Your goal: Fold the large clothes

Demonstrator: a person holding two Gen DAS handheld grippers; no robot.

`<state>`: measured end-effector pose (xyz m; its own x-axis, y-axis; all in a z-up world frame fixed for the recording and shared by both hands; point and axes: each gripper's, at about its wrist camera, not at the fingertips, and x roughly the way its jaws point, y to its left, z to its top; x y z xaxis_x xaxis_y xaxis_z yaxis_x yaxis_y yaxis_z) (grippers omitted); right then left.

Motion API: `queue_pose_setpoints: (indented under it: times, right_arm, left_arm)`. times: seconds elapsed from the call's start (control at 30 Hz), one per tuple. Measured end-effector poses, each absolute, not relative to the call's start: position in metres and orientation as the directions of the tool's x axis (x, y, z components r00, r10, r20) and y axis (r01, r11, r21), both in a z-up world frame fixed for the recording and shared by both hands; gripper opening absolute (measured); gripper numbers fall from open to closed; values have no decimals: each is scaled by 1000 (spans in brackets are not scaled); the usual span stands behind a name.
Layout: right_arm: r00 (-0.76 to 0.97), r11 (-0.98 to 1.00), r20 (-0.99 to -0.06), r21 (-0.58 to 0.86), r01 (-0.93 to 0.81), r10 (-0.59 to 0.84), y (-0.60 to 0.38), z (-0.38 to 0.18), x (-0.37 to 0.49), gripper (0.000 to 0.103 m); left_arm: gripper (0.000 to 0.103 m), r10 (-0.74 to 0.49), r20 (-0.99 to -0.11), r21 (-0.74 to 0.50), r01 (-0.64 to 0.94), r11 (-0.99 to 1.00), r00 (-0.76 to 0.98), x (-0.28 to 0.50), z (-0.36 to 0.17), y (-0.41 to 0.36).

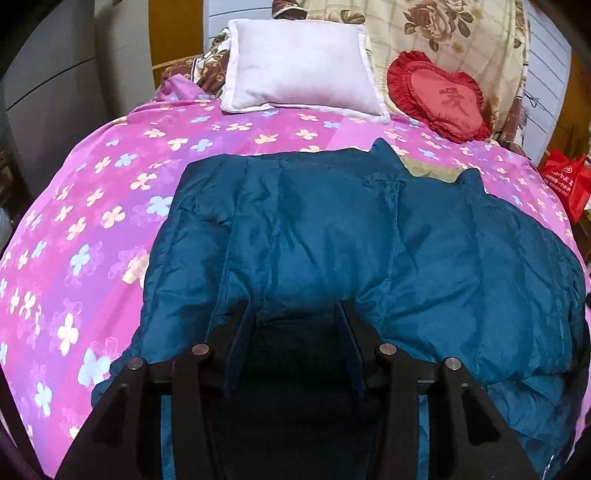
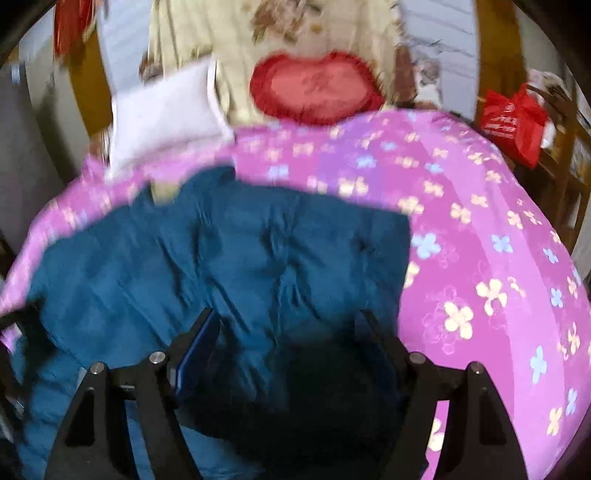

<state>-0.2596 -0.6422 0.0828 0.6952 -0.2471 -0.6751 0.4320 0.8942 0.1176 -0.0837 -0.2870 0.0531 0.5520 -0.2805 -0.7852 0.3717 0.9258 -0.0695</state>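
A large teal padded jacket (image 1: 332, 236) lies spread on a bed with a pink flowered cover (image 1: 92, 221). My left gripper (image 1: 295, 306) is over the jacket's near edge, its jaws apart with teal fabric lying between them. In the blurred right wrist view the same jacket (image 2: 184, 258) fills the left and middle. My right gripper (image 2: 288, 317) hovers over the jacket's right part, jaws wide apart, nothing clamped. The pink cover (image 2: 480, 240) is to its right.
A white pillow (image 1: 299, 66) and a red heart-shaped cushion (image 1: 439, 96) lie at the head of the bed against a cream flowered quilt (image 1: 443, 29). A red bag (image 1: 565, 181) sits off the bed's right side. A grey cabinet (image 1: 44, 92) stands left.
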Motion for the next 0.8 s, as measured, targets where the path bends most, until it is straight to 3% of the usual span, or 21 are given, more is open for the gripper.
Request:
queue_pose_setpoints:
  times: [0.47, 0.8]
  right_arm:
    - [576, 908, -759, -46, 417, -303, -630, 45, -161, 80]
    - [629, 928, -737, 10, 372, -245, -619, 75, -212, 81]
  left_arm:
    - [29, -283, -779, -62, 381, 923, 559, -82, 48, -292]
    - [29, -276, -780, -54, 379, 924, 561, -83, 47, -294]
